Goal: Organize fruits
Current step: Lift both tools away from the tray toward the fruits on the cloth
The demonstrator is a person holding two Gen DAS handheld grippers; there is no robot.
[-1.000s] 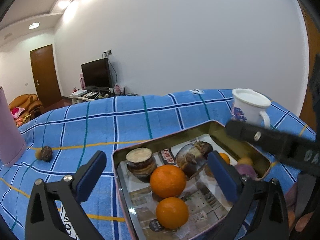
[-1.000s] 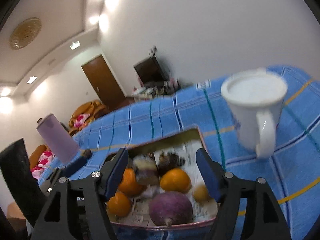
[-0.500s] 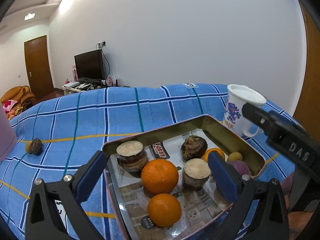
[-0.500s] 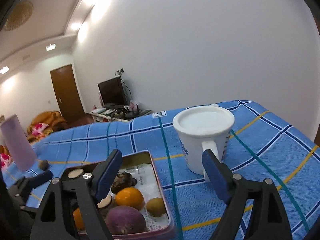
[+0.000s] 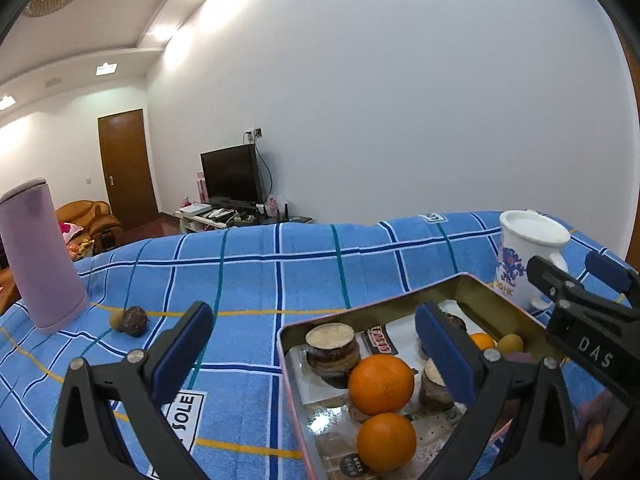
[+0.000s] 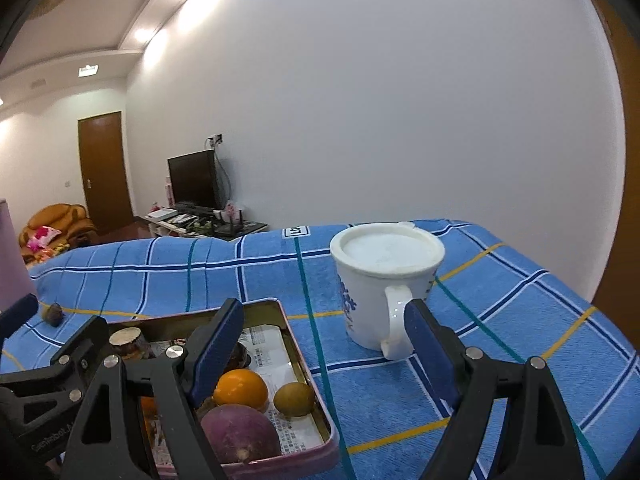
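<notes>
A metal tray [image 5: 376, 307] on the blue checked cloth holds two oranges [image 5: 381, 383], brown cut taro pieces [image 5: 330, 347], a small orange [image 6: 240, 390], a small yellow-green fruit [image 6: 294, 398] and a purple round root [image 6: 239, 433]. A dark round fruit [image 5: 134, 320] with a small yellow one beside it lies loose on the cloth at the left. My left gripper [image 5: 312, 354] is open and empty, above the tray's left rim. My right gripper [image 6: 324, 354] is open and empty, over the tray's right edge and the cloth, near the white mug [image 6: 382, 282].
A tall lilac tumbler [image 5: 40, 258] stands at the far left of the cloth. The white mug [image 5: 528, 256] stands right of the tray. Beyond the table are a TV, a door and a sofa.
Both grippers have pulled back and swung, the left one leftward so the tumbler and loose fruit show. The right gripper has lifted away from the tray toward the mug side. Both stay open.
</notes>
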